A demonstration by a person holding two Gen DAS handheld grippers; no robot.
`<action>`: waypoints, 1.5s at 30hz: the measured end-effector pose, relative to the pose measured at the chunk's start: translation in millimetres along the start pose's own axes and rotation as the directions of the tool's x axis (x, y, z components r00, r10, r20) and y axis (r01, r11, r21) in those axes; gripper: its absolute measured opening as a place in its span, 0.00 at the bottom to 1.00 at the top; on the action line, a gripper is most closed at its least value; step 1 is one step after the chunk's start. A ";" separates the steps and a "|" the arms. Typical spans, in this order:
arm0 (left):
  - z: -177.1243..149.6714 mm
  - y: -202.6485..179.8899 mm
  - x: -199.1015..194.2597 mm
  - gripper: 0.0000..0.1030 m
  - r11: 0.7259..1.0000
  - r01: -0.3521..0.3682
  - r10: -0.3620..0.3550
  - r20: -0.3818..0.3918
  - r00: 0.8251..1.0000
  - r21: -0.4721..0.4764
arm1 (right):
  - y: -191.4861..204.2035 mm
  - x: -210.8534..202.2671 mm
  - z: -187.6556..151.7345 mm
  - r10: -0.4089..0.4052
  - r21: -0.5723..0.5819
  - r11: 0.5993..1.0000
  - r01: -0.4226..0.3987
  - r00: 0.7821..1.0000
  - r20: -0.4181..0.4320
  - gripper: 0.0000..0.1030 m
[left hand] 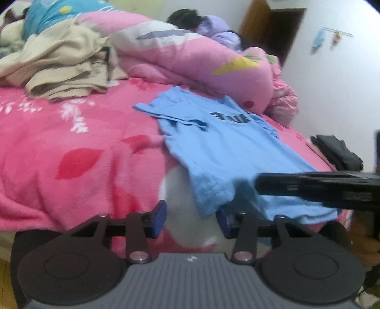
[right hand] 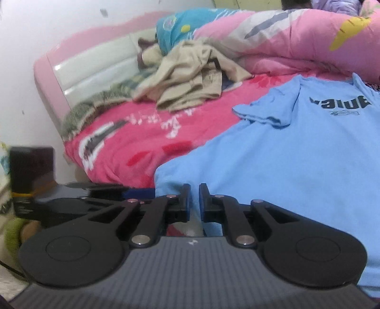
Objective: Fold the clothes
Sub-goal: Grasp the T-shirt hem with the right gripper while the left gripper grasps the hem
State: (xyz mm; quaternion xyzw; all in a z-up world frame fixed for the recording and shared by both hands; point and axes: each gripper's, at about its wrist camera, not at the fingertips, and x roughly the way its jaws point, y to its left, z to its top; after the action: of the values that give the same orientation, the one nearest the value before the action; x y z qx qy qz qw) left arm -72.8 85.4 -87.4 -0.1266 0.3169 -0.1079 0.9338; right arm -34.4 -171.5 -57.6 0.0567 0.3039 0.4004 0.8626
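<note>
Found left hand-held gripper (left hand: 190, 214) with fingers wide apart, nothing between them, poised at the near hem corner of the blue T-shirt (left hand: 225, 147). Saw its right pad (left hand: 223, 221) partly tucked behind the drooping corner and its left pad over bare bed cover (left hand: 71, 147).

Found right hand-held gripper (right hand: 194, 197) with fingers drawn close, only a narrow slit between, at the shirt's near edge. Could not tell whether cloth was pinched in that slit. From the left wrist view, saw it lying low across the hem.

Recorded the T-shirt spread flat on the bed, print up, collar far, hem at the bed's near edge, one short sleeve (right hand: 261, 114) out to the side, no fold visible in the body.

Judged the step in hand as a two-corner hold on the hem, ahead of a fold. To do it well:
- Closed on both layers of the hem, not the top layer alone, else the back would lag and bunch.
- Kept the two grips level and well apart, so the cloth hung taut between them.
- Lifted only enough to clear the fuzzy bed cover, which looked likely to drag.
- Watched the drooping corner, which could slip off the pad.

Noted farther out: beige clothes (left hand: 59, 71) heaped loose, dark garment (left hand: 337, 152) at the bed's edge, pink quilt (left hand: 190, 54) bunched just behind the collar, a person (left hand: 185, 17) lying beyond it.
</note>
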 end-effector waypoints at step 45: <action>-13.5 52.4 -29.1 0.03 0.972 0.082 -0.069 0.069 0.995 -0.219 | 58.4 40.9 -34.1 -0.047 -0.389 0.921 0.012 0.996 -0.080 0.02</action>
State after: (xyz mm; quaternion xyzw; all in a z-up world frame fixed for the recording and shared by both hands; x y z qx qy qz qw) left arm -97.5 140.8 -97.3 -0.2450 0.2932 -0.1035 0.9183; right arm -71.8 -107.5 -84.9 -0.1374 0.2573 0.4416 0.8485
